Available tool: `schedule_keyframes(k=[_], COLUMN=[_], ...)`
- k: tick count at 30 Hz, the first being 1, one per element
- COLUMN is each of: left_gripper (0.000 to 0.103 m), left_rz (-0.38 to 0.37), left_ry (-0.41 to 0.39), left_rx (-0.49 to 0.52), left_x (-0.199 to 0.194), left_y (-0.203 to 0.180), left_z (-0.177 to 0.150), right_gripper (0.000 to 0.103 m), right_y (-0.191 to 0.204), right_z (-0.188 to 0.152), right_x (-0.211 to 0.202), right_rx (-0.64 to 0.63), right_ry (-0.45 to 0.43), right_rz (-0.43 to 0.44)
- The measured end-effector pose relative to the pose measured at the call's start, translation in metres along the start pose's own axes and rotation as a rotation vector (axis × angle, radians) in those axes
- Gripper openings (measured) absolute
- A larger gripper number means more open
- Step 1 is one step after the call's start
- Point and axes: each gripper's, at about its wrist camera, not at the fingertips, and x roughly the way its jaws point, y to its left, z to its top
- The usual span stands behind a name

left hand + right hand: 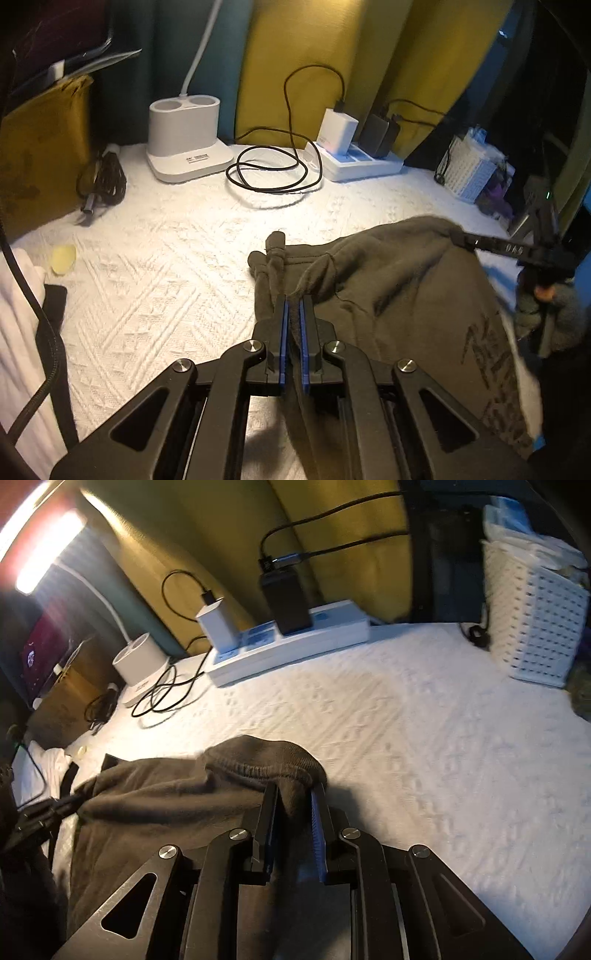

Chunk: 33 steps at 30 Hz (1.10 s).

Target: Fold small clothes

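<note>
left gripper (pixel 293 306): matte black frame, two blue pad strips on the inner faces of its fingers
left gripper linkage: angled black arms with triangular cut-outs, four round silver screw heads
right gripper (pixel 293 801): same black build, ribbed blue pad on the right finger
right gripper linkage: four silver screws, triangular cut-outs near the frame edges
markings: pale lettering on the side of a finger (pixel 513 249) of the right gripper, too blurred to read

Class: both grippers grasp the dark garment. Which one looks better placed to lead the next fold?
Probably the right gripper: it pinches the garment's ribbed hem, with open white cloth beside it. The left gripper grips a bunched edge.
</note>
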Motion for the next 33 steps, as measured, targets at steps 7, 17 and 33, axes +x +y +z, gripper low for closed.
schedule_keyframes(k=[7, 17, 33], left_gripper=[0.005, 0.012, 0.033], left_rz=[-0.019, 0.018, -0.077], left_ry=[0.014, 0.014, 0.041], left_rx=[0.010, -0.011, 0.076], left_x=[-0.006, 0.001, -0.001], left_y=[-0.014, -0.015, -0.048], left_z=[0.005, 0.011, -0.004], right_gripper=[0.031, 0.066, 0.066], right_y=[-0.006, 0.004, -0.008], right_z=[-0.001, -0.005, -0.008], right_x=[-0.018, -0.004, -0.025], right_rx=[0.010, -0.070, -0.034], right_ry=[-0.047, -0.043, -0.072], right_rz=[-0.070, -0.139, -0.171])
